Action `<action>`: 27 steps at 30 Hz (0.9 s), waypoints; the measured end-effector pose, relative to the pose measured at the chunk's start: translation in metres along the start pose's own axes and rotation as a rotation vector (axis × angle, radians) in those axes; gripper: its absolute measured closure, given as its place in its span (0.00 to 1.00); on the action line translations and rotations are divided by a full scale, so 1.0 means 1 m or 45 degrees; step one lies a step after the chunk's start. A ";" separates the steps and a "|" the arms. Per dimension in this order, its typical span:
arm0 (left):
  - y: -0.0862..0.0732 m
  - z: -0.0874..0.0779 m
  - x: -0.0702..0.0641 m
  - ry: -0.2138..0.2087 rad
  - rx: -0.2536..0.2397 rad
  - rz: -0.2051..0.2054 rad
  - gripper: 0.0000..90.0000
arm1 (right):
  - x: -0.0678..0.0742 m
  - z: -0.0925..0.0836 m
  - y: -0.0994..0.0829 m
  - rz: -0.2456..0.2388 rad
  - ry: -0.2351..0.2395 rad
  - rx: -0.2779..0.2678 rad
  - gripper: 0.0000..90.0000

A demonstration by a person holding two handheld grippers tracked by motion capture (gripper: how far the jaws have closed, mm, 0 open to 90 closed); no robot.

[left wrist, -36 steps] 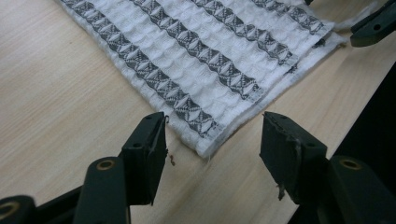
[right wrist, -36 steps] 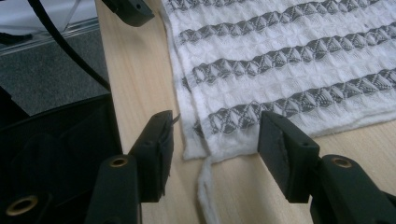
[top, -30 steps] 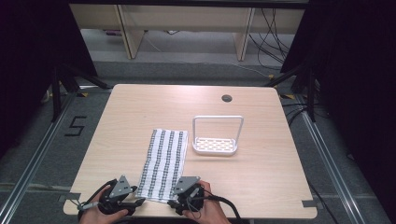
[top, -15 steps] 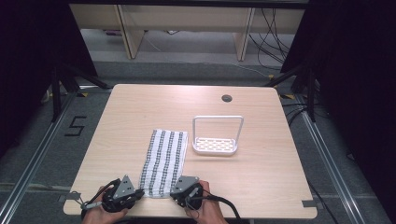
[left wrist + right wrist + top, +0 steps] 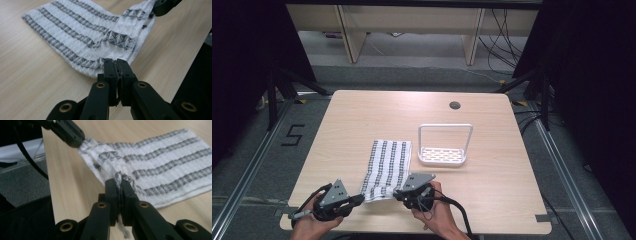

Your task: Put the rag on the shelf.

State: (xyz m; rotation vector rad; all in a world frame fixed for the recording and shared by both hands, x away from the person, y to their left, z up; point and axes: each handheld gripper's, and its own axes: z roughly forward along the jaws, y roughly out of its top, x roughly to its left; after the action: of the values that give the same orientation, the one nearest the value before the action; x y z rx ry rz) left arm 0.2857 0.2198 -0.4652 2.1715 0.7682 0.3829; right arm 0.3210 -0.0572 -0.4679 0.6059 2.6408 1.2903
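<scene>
- The white waffle-weave cloth with dark grey stripes (image 5: 386,169) lies on the pale wood-grain bench (image 5: 347,125), toward its near edge, stretching from about the middle of the bench down toward 6 o'clock.
- The left tool (image 5: 117,65) is closed on the near left corner of the cloth: in the left gripper view its two black jaws meet with the hem pinched between them.
- The right tool (image 5: 119,185) is likewise clamped on the near right corner; in the right gripper view a bunched bit of fabric sits between its closed jaws and a thread hangs below them.
- Judged from this, the gripping step is done: both near corners are held, and that near edge is lifted slightly off the bench while the far part of the cloth rests flat.
- What is left is probably the fold or lift itself, carrying the near edge toward 12 o'clock over the far edge; no fold shows yet.
- A white wire-framed rack with a perforated base (image 5: 444,147) stands just beside the cloth's far right corner, at about 2 o'clock from the cloth; it may or may not be touching it.
- That rack is the one thing that could catch the cloth if the edge swings right; a small dark round hole (image 5: 455,105) in the bench lies well apart at 1 o'clock.
</scene>
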 end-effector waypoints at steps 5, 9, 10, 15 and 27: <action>0.022 -0.010 0.007 -0.033 -0.036 -0.010 0.96 | -0.009 -0.011 0.018 0.005 0.013 -0.077 0.97; 0.045 -0.020 0.014 -0.066 -0.100 -0.047 0.96 | -0.016 -0.026 0.038 0.015 0.015 -0.129 0.97; 0.052 -0.024 0.017 -0.079 -0.096 -0.031 0.96 | -0.016 -0.030 0.043 0.038 0.022 -0.133 0.97; 0.086 -0.042 0.021 -0.108 -0.116 -0.004 0.96 | -0.022 -0.051 0.067 0.037 0.028 -0.212 0.97; 0.141 -0.071 0.017 -0.194 -0.187 0.012 0.96 | -0.029 -0.102 0.100 0.029 0.062 -0.336 0.97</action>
State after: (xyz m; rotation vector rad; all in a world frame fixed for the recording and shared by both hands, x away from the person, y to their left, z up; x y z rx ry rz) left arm 0.3197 0.1996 -0.3114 2.0410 0.6258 0.2661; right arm 0.3464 -0.0883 -0.3275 0.5712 2.4459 1.6438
